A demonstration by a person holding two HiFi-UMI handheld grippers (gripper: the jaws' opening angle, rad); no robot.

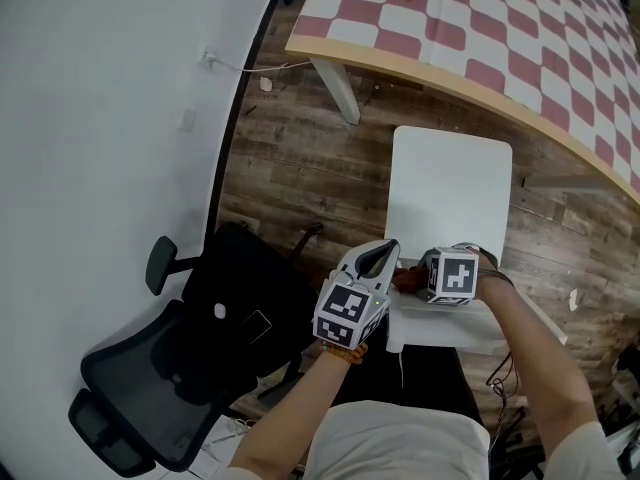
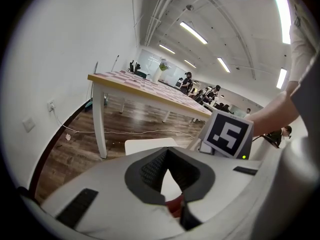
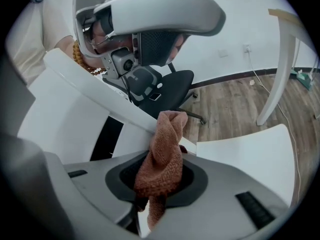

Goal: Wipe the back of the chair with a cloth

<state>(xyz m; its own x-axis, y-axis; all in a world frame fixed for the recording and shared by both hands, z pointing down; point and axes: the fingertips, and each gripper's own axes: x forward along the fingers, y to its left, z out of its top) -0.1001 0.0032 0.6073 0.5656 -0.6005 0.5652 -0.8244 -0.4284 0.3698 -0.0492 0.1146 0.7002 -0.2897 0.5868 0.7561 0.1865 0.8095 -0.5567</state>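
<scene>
The white chair (image 1: 450, 188) stands below me, its back (image 1: 440, 326) nearest to me. My right gripper (image 1: 418, 276) is shut on a reddish-brown cloth (image 1: 407, 279), which sits at the top edge of the back. In the right gripper view the cloth (image 3: 162, 154) rises bunched out of the right gripper (image 3: 161, 178) and its upper end touches the white chair back (image 3: 100, 101). My left gripper (image 1: 391, 247) hovers just left of the cloth, shut, with its tips meeting and nothing between them. In the left gripper view a scrap of the cloth (image 2: 175, 205) shows below the left gripper (image 2: 167, 157).
A black office chair (image 1: 190, 368) stands close on the left by the white wall (image 1: 100, 118). A table with a red-and-white checked top (image 1: 480, 28) lies beyond the white chair. A cable (image 1: 250, 68) runs along the wooden floor. Several people (image 2: 200, 91) are far off.
</scene>
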